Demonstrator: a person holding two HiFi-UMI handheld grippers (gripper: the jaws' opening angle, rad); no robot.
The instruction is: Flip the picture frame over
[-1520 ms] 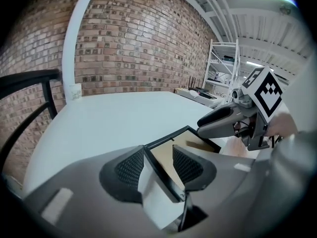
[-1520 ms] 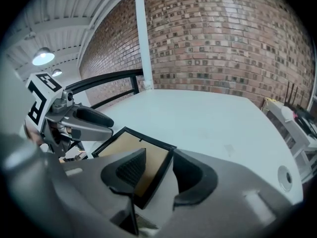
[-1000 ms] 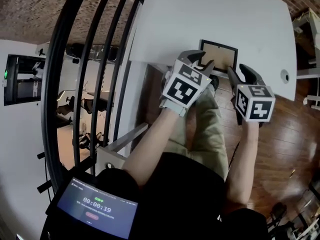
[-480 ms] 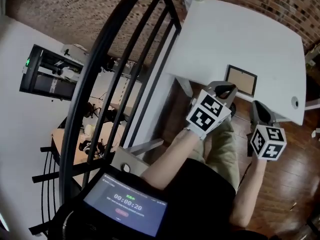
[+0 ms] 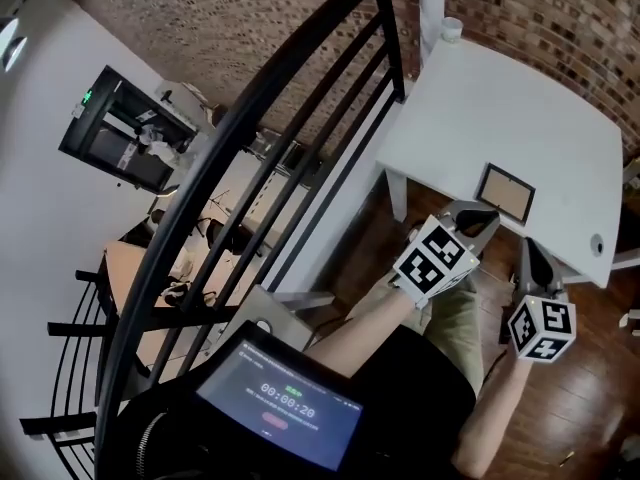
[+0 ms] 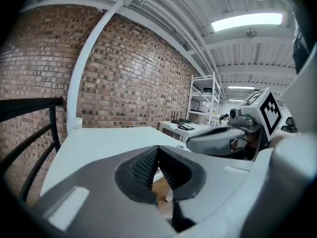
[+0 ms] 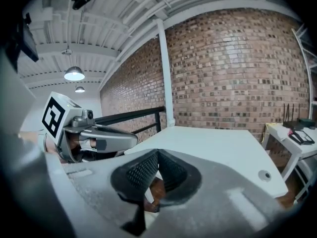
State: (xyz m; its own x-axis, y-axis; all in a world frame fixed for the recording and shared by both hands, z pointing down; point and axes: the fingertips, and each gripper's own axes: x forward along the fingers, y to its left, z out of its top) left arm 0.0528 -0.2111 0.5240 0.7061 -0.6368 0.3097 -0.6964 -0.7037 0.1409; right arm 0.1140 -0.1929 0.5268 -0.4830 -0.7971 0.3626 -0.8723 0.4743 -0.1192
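Picture frame (image 5: pixel 505 191): flat on white table (image 5: pixel 500 98), by its near edge, placed as a second ago. Left gripper (image 5: pixel 481 215): jaws just closed, pads together, nothing between; drawn back from frame's near-left corner, now just beside it. Right gripper (image 5: pixel 531 256): likewise closed and empty, withdrawn past table's near edge.

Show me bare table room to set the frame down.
Bare: white table from the picture frame back to the far-corner cup. Crowded: near edge, where the left hand-held gripper and right hand-held gripper hover by the frame.
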